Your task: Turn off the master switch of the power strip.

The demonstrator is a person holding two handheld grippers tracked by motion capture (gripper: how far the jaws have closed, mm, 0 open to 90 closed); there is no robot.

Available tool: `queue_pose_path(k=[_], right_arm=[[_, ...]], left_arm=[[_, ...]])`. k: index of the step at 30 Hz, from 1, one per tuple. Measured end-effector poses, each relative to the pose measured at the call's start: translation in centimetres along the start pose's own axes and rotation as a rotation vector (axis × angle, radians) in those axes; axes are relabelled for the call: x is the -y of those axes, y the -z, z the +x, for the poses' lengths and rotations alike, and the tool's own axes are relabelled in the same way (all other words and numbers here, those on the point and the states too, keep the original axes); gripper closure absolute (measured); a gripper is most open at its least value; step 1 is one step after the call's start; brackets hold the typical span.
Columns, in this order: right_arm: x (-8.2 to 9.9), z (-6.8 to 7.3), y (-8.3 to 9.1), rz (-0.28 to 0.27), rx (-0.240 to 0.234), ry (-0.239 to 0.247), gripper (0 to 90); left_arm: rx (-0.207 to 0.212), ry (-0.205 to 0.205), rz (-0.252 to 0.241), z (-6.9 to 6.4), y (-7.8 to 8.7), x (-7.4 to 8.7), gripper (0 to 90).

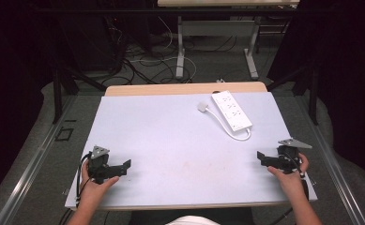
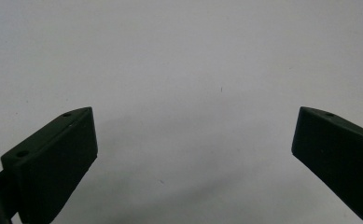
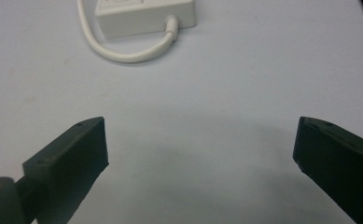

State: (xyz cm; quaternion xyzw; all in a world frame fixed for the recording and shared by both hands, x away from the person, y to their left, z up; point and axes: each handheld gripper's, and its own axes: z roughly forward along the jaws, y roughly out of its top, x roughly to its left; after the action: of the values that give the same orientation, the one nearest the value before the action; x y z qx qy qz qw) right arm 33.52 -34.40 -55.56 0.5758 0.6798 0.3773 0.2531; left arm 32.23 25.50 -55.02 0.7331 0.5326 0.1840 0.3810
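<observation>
Both grippers rest low at the table's (image 1: 171, 140) near edge, left gripper (image 1: 124, 167) and right gripper (image 1: 263, 157) with jaws wide and empty, seemingly a ready pose. The power strip (image 1: 231, 110) lies far right, its cord (image 1: 227, 127) looped beside it, well apart from both.

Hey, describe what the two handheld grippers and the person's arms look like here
Both grippers are black. The left gripper and the right gripper each carry a grey three-cornered plate on top, and a dark cable trails from each. In the gripper views, each jaw is a blocky black wedge with small holes along its top edge. The person's forearms are bare, with no sleeves visible.
</observation>
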Motion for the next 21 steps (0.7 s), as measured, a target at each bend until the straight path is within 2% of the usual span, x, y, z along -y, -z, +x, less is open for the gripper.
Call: queue_pose_path(k=[2, 5, 6, 7, 8, 10, 11, 12, 13, 15, 16, 21], right_arm=[[0.2, 0.5, 1.3, -0.019, -0.008, -0.023, 0.0], [0.2, 0.8, 1.8, -0.020, 0.000, -0.011, 0.0], [0.3, 0.9, 2.0, -0.019, -0.011, -0.005, 0.0], [0.3, 1.0, 2.1, -0.025, -0.014, -0.007, 0.0], [0.4, 1.2, 2.2, -0.037, -0.004, -0.004, 0.0], [0.3, 1.3, 2.4, -0.034, -0.013, 0.008, 0.0], [0.3, 1.4, 2.3, -0.053, -0.001, 0.008, 0.0], [0.2, 1.5, 2.4, -0.051, -0.004, 0.001, 0.0], [0.1, 1.5, 2.5, -0.045, -0.013, 0.007, 0.0], [0.0, 1.8, 2.6, -0.046, -0.009, -0.008, 0.0], [0.0, 1.8, 2.5, -0.053, 0.004, -0.004, 0.0], [-0.1, 1.9, 2.5, -0.032, 0.000, 0.002, 0.0]], left_arm=[[0.012, 0.007, -0.008, -0.1, 0.2, 0.1, 0.2], [0.027, 0.004, -0.004, -0.2, 0.5, 0.2, 0.2], [0.028, 0.010, -0.024, -0.3, 0.4, 0.3, 0.2], [0.041, 0.017, -0.018, -0.3, 0.5, 0.3, 0.2], [0.040, 0.021, -0.027, -0.3, 0.4, 0.4, 0.2], [0.047, 0.007, -0.008, -0.3, 0.6, 0.4, 0.3], [0.040, 0.014, -0.022, -0.5, 0.5, 0.4, 0.2], [0.045, 0.005, -0.011, -0.5, 0.6, 0.4, 0.2], [0.038, 0.006, -0.027, -0.7, 0.5, 0.4, 0.2], [0.042, -0.003, -0.010, -0.8, 0.8, 0.4, 0.2], [0.040, -0.006, -0.013, -0.8, 0.9, 0.5, 0.2], [0.042, -0.007, -0.012, -0.9, 1.1, 0.4, 0.3]])
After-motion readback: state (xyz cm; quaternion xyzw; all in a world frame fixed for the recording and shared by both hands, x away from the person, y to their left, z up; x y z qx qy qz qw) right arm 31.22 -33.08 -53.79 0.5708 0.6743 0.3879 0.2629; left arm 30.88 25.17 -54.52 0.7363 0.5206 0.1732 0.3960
